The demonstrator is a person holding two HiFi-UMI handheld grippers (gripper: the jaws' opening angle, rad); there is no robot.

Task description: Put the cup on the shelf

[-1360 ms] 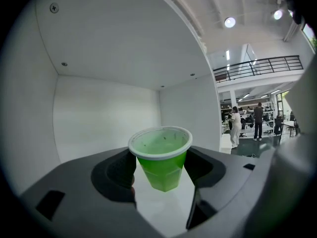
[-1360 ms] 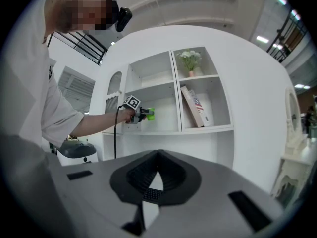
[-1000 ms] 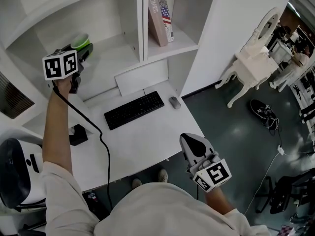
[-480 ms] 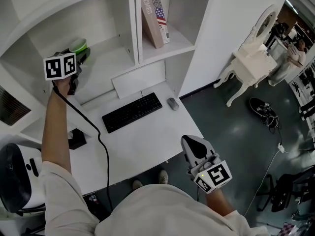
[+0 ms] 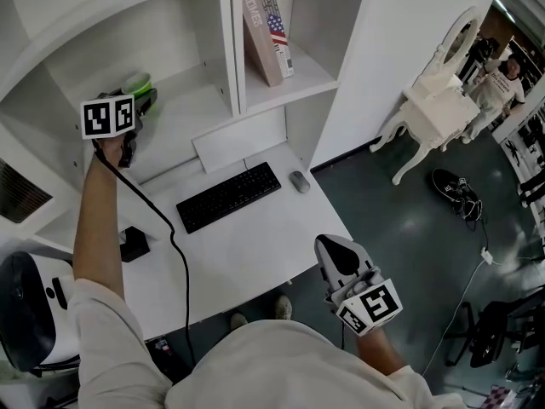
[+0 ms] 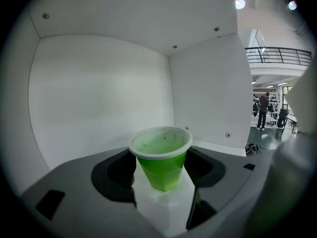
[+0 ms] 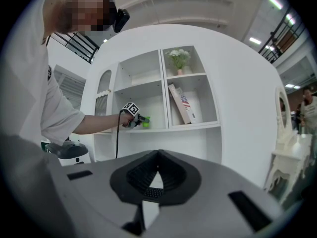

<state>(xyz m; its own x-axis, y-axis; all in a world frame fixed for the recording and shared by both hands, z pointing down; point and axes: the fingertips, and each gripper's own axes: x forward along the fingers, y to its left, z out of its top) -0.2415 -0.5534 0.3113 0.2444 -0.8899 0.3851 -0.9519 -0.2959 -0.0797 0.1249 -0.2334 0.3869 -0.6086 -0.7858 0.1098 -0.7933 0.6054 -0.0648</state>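
The green cup (image 5: 136, 83) stands upright between the jaws of your left gripper (image 5: 140, 94), inside the white shelf unit (image 5: 192, 100), in the compartment just left of the one with the leaning book (image 5: 268, 28). In the left gripper view the jaws are clenched on the cup's lower body, one on each side, below its white-edged rim. The cup looks empty inside. The shelf board shows white just beneath it, but you cannot tell from these views whether its base touches the board or hangs just above it. The compartment's back wall and right side wall rise behind it, and the cup is clear of both.

Your left arm is stretched out over the white desk (image 5: 255, 245), and the gripper's cable (image 5: 174, 245) trails down from your hand across the desktop. A black keyboard (image 5: 228, 196) lies on the desk with a mouse (image 5: 300, 180) just beside its right end.

Your right gripper (image 7: 157, 155) is held low, close to your body, off the desk's front right corner and over the dark floor. It faces the shelf unit. Its jaws are pressed together at the tips with nothing between them. In its view a vase of flowers (image 7: 179, 59) sits in the compartment above the book. A white ornate chair (image 5: 434, 100) stands well off to the right.
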